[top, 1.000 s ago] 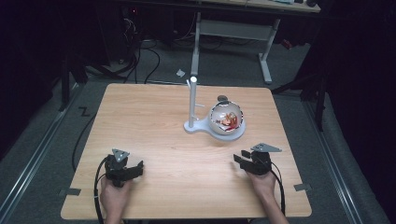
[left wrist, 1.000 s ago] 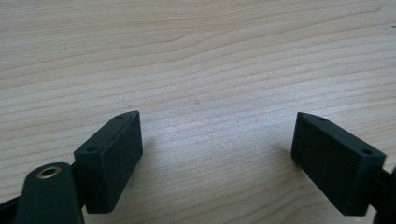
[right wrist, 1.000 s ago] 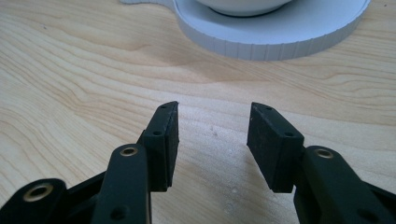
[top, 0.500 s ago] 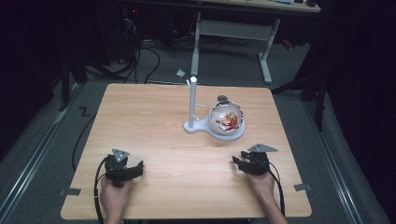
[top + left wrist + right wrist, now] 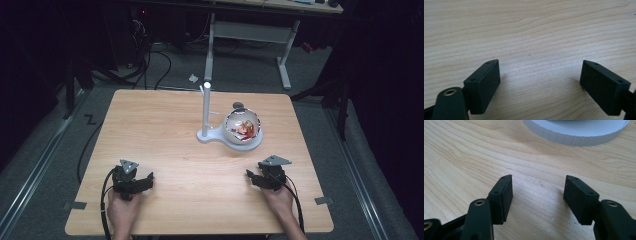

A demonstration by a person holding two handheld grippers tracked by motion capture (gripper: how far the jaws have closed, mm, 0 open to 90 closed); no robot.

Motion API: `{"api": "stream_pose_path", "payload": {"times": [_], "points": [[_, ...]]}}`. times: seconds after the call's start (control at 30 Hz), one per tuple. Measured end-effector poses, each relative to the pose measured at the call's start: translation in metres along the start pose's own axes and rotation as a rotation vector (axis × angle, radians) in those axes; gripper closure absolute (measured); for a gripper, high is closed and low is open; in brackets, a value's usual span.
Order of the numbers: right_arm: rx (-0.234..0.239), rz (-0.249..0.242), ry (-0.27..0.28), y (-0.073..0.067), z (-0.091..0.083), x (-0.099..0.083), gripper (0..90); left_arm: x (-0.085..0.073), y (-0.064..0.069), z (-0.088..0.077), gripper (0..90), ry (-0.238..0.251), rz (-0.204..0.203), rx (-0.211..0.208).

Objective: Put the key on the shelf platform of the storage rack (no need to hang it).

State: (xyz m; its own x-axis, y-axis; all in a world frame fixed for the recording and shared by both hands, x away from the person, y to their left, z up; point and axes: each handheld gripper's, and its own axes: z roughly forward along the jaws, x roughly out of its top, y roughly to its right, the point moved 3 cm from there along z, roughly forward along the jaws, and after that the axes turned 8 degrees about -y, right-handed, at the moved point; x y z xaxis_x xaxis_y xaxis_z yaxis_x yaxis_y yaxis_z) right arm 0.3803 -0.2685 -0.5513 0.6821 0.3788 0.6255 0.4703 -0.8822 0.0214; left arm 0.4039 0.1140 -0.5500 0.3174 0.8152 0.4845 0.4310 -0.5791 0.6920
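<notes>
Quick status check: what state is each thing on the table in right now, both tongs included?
Left tongs: open, empty, low over bare wood.
Right tongs: open, empty, pointing toward the stand's base.
Glass ball: sitting on the white stand, untouched.
White stand: upright on the table.

right gripper [image 5: 254, 178]: sliding left along the table [image 5: 200, 170], a little farther in from the right edge than a second ago, and a touch nearer the person.
right hand [image 5: 279, 200]: drawn back with it, low over the front edge.
grey plate [image 5: 274, 160]: it has swung, now pointing more to the right, possibly from a slight wrist turn; hard to judge at this range.
</notes>
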Motion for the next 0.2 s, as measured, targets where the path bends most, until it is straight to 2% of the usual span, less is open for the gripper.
{"api": "stream_pose_path", "payload": {"times": [0.2], "points": [[-0.001, 0.001, 0.000, -0.0002, -0.0001, -0.0001, 40.5, 0.0000, 0.0000, 0.0000, 16.8, 0.000, 0.000, 0.000]]}}
